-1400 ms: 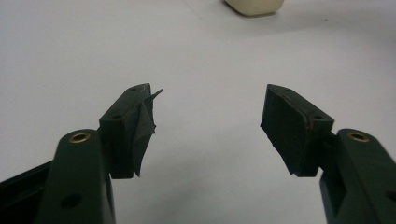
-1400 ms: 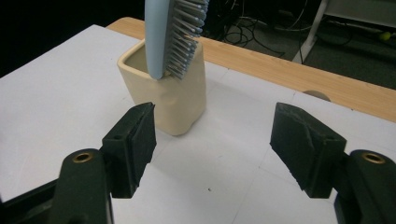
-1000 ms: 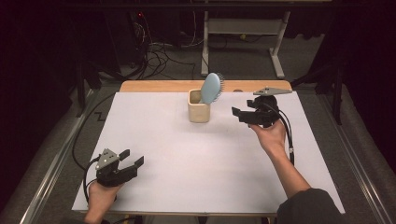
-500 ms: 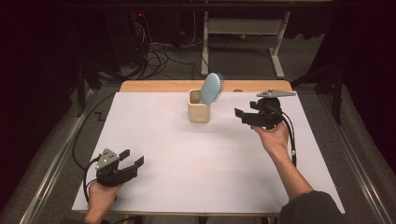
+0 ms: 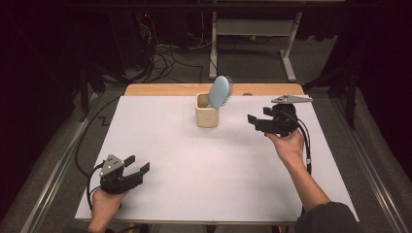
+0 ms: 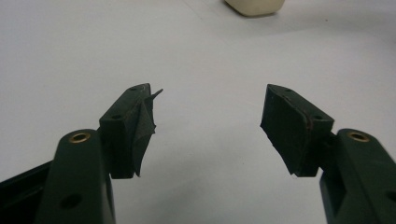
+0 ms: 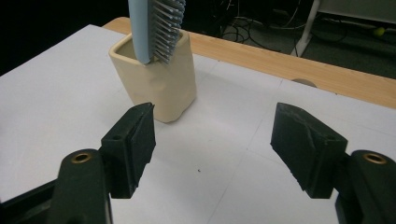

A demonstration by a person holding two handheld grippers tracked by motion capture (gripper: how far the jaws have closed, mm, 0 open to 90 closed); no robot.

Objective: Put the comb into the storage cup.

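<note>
Right tool [image 5: 256,121] jaws apart, empty, near cream cup [image 5: 207,116] with blue brush [image 5: 220,91], not touching. Left tool [image 5: 136,165] jaws apart, well apart from cup, at table [image 5: 194,165] near corner.

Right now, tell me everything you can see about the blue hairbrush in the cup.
The light blue hairbrush stands head-up in the cream cup, its handle hidden inside. The oval head looks like smooth plastic, leaning toward the right gripper. The right gripper view shows rows of blue-grey bristles along one face, resting against the cup's rim. Only the cup touches it; both grippers are apart from it, jaws open and empty.
</note>
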